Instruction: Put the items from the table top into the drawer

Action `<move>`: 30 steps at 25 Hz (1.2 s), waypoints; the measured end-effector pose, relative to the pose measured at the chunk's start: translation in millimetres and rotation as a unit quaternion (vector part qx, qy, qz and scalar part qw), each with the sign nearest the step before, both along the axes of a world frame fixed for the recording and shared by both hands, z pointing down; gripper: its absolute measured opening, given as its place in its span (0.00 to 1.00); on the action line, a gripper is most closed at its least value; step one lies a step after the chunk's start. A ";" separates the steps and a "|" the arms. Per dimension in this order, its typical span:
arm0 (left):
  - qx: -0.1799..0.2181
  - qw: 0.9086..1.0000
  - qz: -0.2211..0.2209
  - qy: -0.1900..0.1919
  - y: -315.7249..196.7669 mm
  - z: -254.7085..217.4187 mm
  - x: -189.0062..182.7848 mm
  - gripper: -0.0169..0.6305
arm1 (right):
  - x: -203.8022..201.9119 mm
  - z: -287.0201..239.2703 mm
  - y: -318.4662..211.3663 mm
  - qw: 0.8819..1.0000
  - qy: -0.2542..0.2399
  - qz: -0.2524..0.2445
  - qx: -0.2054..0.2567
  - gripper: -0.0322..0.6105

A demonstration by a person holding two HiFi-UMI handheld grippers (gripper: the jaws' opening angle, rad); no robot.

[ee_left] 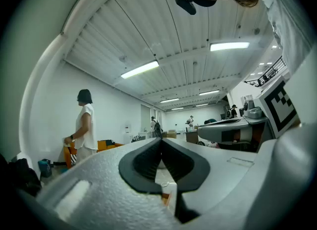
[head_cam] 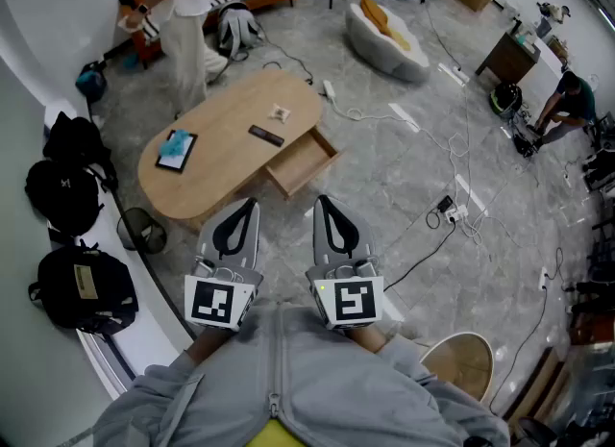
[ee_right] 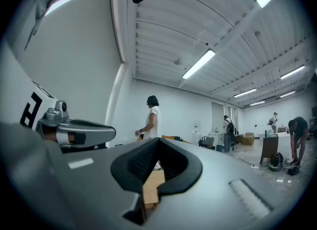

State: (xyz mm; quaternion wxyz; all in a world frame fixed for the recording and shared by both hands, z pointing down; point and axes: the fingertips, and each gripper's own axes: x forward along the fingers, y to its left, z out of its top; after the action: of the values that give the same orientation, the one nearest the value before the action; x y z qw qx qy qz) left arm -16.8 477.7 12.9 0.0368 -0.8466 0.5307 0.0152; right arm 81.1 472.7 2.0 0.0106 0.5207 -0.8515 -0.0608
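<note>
In the head view an oval wooden table stands a few steps ahead, with its drawer pulled open on the near right side. On top lie a tablet with a blue picture, a black remote and a small pale item. My left gripper and right gripper are held side by side, level, short of the table, both shut and empty. The left gripper view shows the left gripper with tips together. In the right gripper view the right gripper is also shut, and wood shows through its gap.
A person stands beyond the table's far left end. Black backpacks line the left wall, and a mesh bin stands by the table's near end. Cables trail across the floor on the right. A round stool is at my right.
</note>
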 end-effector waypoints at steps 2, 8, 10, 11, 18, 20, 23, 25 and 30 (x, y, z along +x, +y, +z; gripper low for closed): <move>-0.001 1.000 -0.004 -0.001 -1.0 0.0 2.5 0.03 | 4.5 1.2 -0.1 1.000 0.002 0.001 0.000 0.05; -0.001 1.000 -0.011 -0.003 -6.7 0.7 19.7 0.03 | 28.2 5.9 -7.4 1.000 -0.006 -0.003 0.000 0.05; -0.006 1.000 -0.014 -0.007 -9.9 4.3 24.6 0.03 | 35.9 8.5 -11.6 1.000 -0.002 -0.006 -0.003 0.05; -0.005 1.000 -0.014 -0.008 -11.8 4.9 26.3 0.03 | 36.7 8.5 -13.1 1.000 -0.003 -0.010 -0.002 0.05; 0.002 1.000 -0.012 -0.006 -45.2 14.2 28.1 0.03 | 35.3 20.7 -41.1 1.000 -0.008 -0.027 -0.001 0.05; 0.003 1.000 -0.013 -0.004 -62.0 17.9 25.2 0.03 | 32.7 26.4 -57.6 1.000 -0.004 -0.029 -0.003 0.05; 0.005 1.000 -0.012 0.000 -94.2 24.3 15.5 0.03 | 21.8 34.1 -89.5 0.999 0.003 -0.032 -0.004 0.05; 0.007 1.000 -0.011 0.001 -120.7 29.9 6.6 0.03 | 11.7 40.4 -116.9 0.999 0.008 -0.034 -0.003 0.05; 0.002 1.000 0.002 0.001 -194.9 45.5 -22.5 0.03 | -20.1 56.0 -193.7 0.999 0.014 -0.034 -0.007 0.05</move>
State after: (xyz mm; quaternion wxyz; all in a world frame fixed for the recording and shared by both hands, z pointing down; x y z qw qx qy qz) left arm -39.3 282.8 58.4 0.0378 -0.8475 0.5291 0.0177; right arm 61.0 279.0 58.0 0.0239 0.4905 -0.8689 -0.0627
